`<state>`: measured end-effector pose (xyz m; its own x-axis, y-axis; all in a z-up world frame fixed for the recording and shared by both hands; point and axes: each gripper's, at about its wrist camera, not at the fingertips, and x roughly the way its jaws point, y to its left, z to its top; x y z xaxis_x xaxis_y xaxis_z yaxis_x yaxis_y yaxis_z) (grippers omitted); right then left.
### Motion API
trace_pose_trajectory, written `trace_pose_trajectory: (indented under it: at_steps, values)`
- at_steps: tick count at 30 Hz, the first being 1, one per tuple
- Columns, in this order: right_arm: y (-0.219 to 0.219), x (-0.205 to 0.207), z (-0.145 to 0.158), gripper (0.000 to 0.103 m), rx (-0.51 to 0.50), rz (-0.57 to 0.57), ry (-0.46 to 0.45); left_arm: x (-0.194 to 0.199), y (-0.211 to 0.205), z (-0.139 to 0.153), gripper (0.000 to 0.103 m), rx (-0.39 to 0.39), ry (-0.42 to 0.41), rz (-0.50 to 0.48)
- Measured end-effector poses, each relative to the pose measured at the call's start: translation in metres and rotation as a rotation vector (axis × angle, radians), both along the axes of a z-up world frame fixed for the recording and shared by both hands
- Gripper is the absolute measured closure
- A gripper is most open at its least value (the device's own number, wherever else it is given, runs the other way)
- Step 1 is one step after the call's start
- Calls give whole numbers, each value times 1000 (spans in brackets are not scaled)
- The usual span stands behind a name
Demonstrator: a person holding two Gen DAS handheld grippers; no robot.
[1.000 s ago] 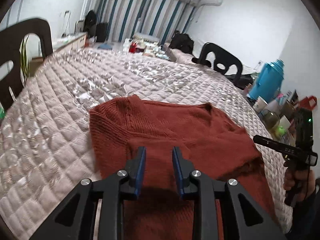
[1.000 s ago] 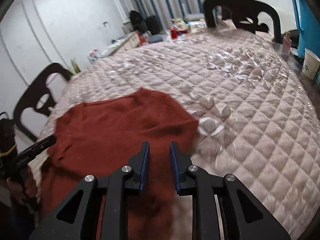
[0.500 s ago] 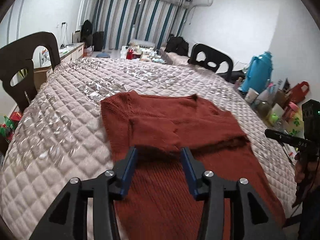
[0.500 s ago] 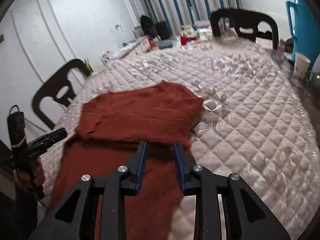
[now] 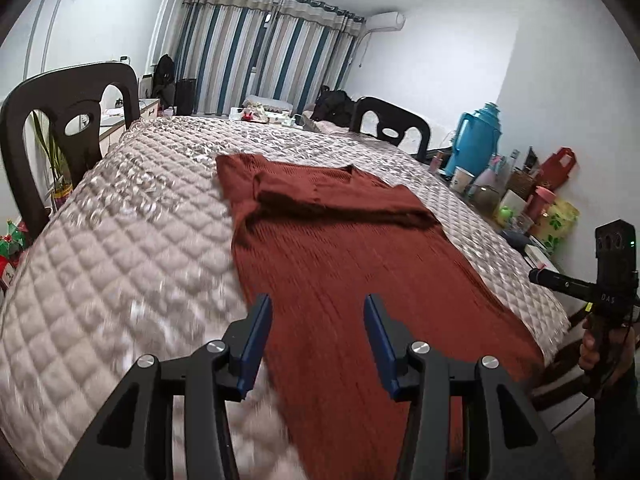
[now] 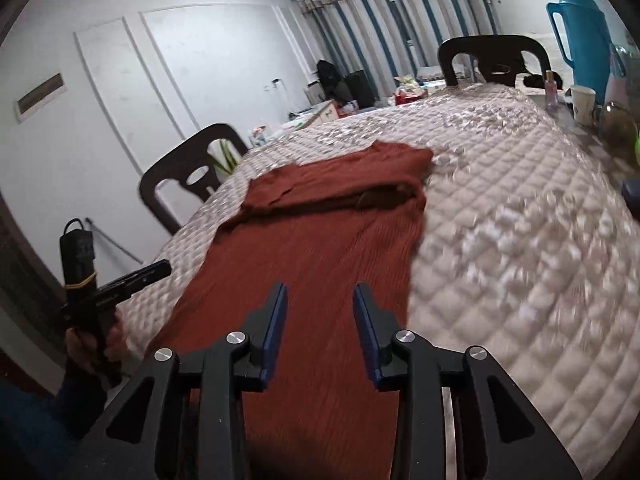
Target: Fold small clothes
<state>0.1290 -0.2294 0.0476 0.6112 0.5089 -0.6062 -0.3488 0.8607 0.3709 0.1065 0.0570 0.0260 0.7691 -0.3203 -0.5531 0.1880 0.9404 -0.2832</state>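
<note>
A rust-red knit sweater (image 5: 340,252) lies flat on the quilted table, collar at the far end, both sleeves folded across its chest. It also shows in the right wrist view (image 6: 320,248). My left gripper (image 5: 316,320) is open and empty, raised above the sweater's near left part. My right gripper (image 6: 320,304) is open and empty, raised above the sweater's near hem. Each gripper shows in the other's view: the right one (image 5: 560,280), the left one (image 6: 132,276).
The beige quilted tablecloth (image 5: 120,240) covers the table. Dark chairs (image 5: 72,120) stand at the left and the far end (image 5: 392,128). A blue thermos (image 5: 476,136), cups and bottles crowd the right edge.
Both grippers have opened wider, let go of the folded sleeves and pulled back toward the sweater's hem. The sleeves now lie across the chest.
</note>
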Motion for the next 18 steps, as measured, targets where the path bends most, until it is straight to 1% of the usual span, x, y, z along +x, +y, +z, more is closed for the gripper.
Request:
trace_pose_trajectory:
  at_steps: [5,9,14,15,17,18]
  values:
    - [-5,-41,-18,68,10,54,22,-40,0,-10,52,-11,2,-46]
    - [-9,-73,-31,68,-27,91,30,-69,-1,-17,48,-32,-3,-76]
    - [-23,-107,-46,67,-79,88,42,-102,-11,-23,48,-41,-1,-133]
    - [-25,-109,-50,66,-88,93,48,-108,-12,-25,46,-43,7,-141]
    - [-27,-110,-59,56,-127,114,82,-115,-12,-32,44,-47,29,-145]
    - [-27,-108,-65,54,-165,117,105,-117,-12,-36,43,-41,41,-141]
